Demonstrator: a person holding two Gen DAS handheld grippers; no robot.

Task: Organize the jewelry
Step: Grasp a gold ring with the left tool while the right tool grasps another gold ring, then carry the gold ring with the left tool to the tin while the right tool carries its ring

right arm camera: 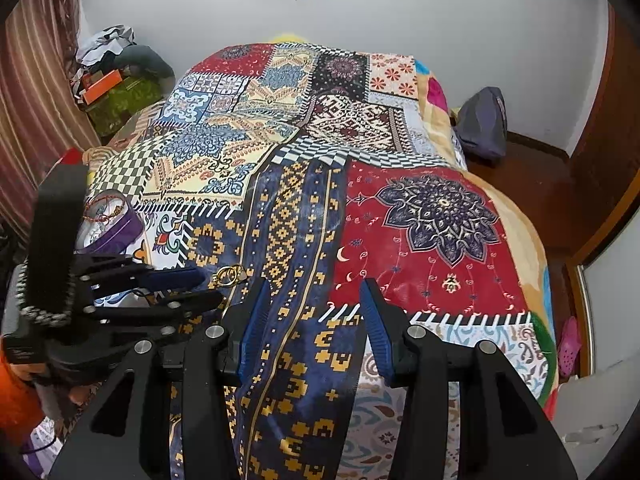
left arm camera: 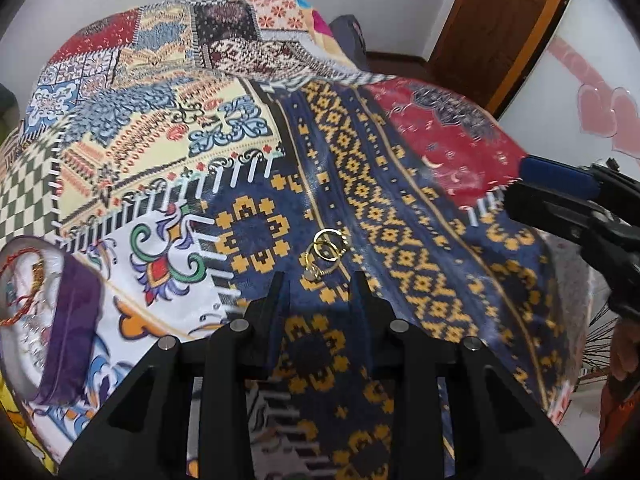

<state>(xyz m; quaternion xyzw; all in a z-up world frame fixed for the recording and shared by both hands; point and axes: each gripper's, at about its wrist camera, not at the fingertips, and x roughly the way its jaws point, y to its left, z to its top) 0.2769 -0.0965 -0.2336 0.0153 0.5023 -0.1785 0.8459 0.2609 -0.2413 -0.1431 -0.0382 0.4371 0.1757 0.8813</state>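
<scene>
Left wrist view looks down on a small cluster of thin gold rings (left arm camera: 326, 254) lying on the dark blue and yellow patterned band of a patchwork bedspread (left arm camera: 168, 152). The left claw (left arm camera: 319, 280) is spread, its two black fingers either side of the near end of the cluster, just above the cloth; whether they touch the rings cannot be told. Far left on the bed sits a round white and purple jewelry box (left arm camera: 44, 320) with its lid off, a red beaded string and some silvery pieces inside. At the right edge, the right claw (left arm camera: 560, 192) reaches in, blue pad showing.

Right wrist view shows the right claw (right arm camera: 314, 294) spread wide over the blue band and the red patch, holding nothing. The rings (right arm camera: 229, 274) lie to its left, at the tips of the left claw (right arm camera: 200, 284), with the box (right arm camera: 108, 224) beyond it.
</scene>
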